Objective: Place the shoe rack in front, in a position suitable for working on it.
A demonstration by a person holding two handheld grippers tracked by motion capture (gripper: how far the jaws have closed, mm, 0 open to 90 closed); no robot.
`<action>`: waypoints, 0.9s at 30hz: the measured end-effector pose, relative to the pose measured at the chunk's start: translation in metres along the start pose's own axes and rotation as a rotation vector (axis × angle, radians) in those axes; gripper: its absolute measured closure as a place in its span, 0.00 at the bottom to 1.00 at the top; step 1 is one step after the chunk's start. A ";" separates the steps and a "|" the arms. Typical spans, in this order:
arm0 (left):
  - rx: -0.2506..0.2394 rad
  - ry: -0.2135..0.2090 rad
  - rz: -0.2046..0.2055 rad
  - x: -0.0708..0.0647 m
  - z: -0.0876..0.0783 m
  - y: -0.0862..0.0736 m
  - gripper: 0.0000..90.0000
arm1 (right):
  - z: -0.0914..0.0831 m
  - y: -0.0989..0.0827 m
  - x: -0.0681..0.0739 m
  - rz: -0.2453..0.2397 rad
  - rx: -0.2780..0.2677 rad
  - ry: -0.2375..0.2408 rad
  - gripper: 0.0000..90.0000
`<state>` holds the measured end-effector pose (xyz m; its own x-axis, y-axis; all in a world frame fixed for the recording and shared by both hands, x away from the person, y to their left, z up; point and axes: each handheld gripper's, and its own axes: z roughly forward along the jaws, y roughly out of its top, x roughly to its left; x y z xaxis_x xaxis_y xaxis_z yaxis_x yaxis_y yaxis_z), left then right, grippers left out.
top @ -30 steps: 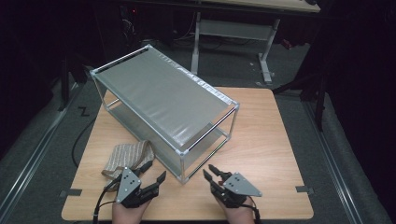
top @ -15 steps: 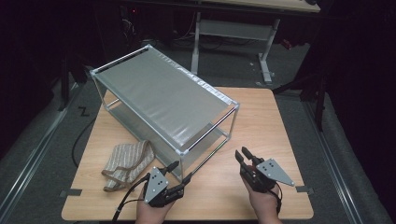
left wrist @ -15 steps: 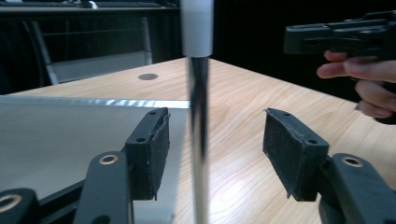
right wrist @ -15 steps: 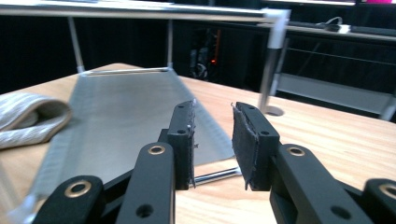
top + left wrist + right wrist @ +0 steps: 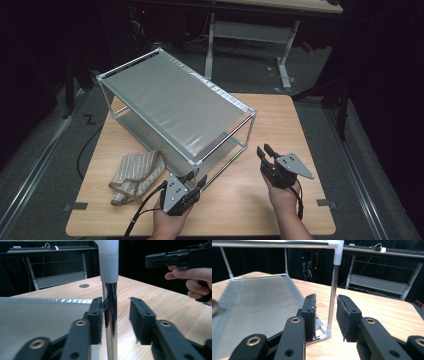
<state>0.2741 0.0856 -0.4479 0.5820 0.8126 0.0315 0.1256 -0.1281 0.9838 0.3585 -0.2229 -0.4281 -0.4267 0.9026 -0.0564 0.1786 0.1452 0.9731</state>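
While the two-tier metal-frame rack [image 5: 175, 107] fills the centre of the high view, the left gripper [image 5: 116, 315] stands open astride its near chrome corner post [image 5: 110, 322], gripping nothing. At lower right, the right gripper [image 5: 266, 152] hovers open and empty. A striped cloth [image 5: 135, 172] lies lower left.

Over the last second the left tongs [image 5: 196, 182] have slid along the worktop [image 5: 280, 120] from beside the striped cloth [image 5: 135, 175] to the near corner post [image 5: 110, 315] of the metal rack [image 5: 175, 105] — their open jaws now bracket that chrome post, one jaw against it. The right tongs [image 5: 266, 153] have swung outward — away from the rack's near corner toward the worktop's right side, jaws parted.
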 end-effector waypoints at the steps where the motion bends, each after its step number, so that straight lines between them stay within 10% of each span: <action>1: 0.000 0.000 0.000 0.000 0.000 0.000 0.75 | 0.000 0.000 0.000 0.000 0.000 0.000 0.77; 18: 0.010 -0.040 0.010 -0.008 -0.029 -0.003 0.88 | 0.055 0.010 -0.002 0.016 0.025 -0.032 0.72; 27: 0.014 -0.059 0.008 -0.008 -0.033 -0.004 0.88 | 0.061 0.007 -0.002 0.010 0.023 -0.036 0.90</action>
<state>0.2424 0.0987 -0.4467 0.6294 0.7766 0.0282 0.1317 -0.1423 0.9810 0.4143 -0.1992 -0.4344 -0.3924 0.9182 -0.0547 0.2031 0.1445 0.9684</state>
